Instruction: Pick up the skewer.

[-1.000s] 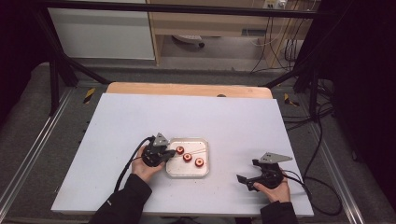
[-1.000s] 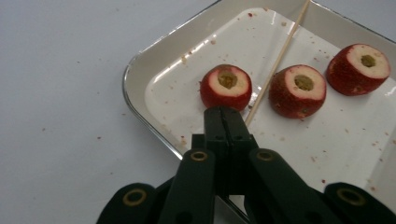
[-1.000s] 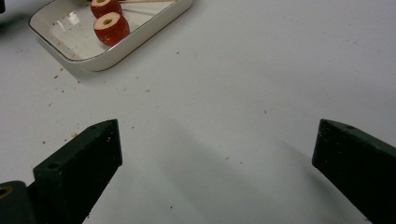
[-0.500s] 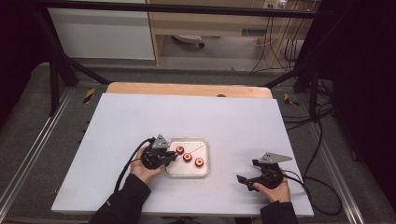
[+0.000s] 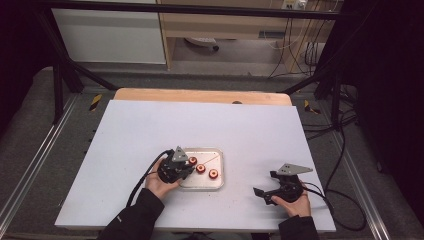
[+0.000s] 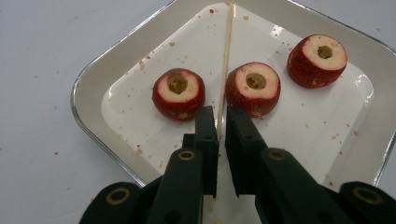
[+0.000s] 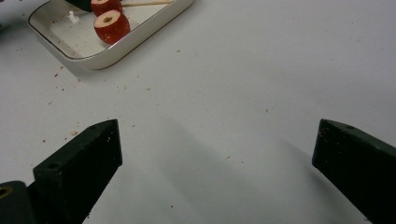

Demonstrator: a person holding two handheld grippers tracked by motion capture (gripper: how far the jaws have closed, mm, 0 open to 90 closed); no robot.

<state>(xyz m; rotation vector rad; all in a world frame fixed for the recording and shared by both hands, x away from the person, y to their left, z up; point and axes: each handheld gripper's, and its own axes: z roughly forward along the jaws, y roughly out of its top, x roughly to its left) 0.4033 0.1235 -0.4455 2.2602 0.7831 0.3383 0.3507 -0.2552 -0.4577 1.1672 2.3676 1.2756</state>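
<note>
Left claw (image 6: 221, 122) sits low over the near edge of a shallow white tray (image 6: 88, 100), its jaws drawn nearly together around a thin wooden skewer (image 6: 225, 65). They have just been closing; a sliver of gap shows on either side of the stick, so whether the pads actually pinch it cannot be told. The skewer lies flat on the tray floor and runs from between the jaws away toward the far rim. Three cored red fruits stand on the tray with their cut, hollowed tops up: one (image 6: 179, 93) just left of the skewer, one (image 6: 252, 88) just right of it and close to the claw's right jaw, and a third (image 6: 317, 60) farther right, near the tray's corner. Crumbs dot the tray. From the high view, the left claw (image 5: 186, 167) is at the tray's (image 5: 217, 181) left end on the white table (image 5: 200, 127). Right claw (image 5: 264, 191) rests near the table's front edge, well apart from the tray, jaws spread wide with bare table (image 7: 243, 93) between them.
</note>
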